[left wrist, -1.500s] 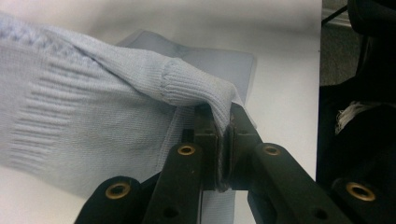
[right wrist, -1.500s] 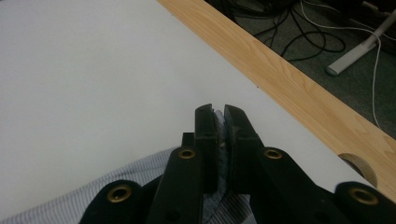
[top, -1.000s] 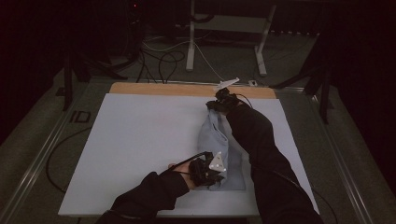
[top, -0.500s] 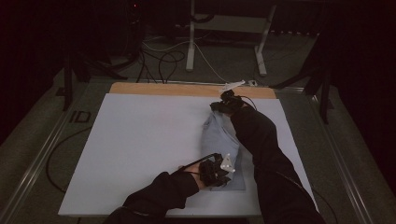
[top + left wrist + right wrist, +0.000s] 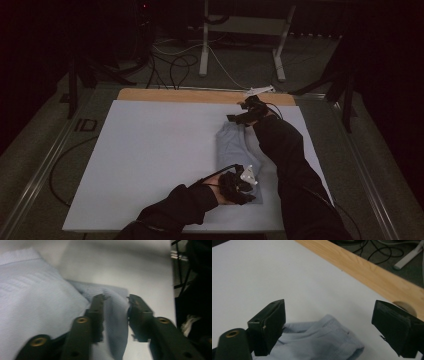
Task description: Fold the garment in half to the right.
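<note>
A folded light blue garment [image 5: 234, 145] lies on the right half of the white table [image 5: 150, 150]. My left gripper [image 5: 246, 181] is at its near end. In the left gripper view its jaws [image 5: 116, 298] have just been opening; they stand apart with a ridge of the ribbed cloth [image 5: 37, 297] loose between them. My right gripper [image 5: 241, 118] hovers over the far end. Its jaws [image 5: 329, 308] have also just been opening and are wide apart, with the garment's hem [image 5: 322, 340] lying slack below them, touching neither pad.
A wooden strip [image 5: 175, 95] runs along the table's far edge and shows in the right gripper view [image 5: 367, 272]. Beyond it on the floor are cables [image 5: 175, 65] and a white stand [image 5: 205, 50]. The person's dark sleeves cross the near right corner.
My left hand has slid to the right along the garment's near end. The right gripper has shifted slightly at the far end. The garment now lies flat with neither gripper closed on it.
</note>
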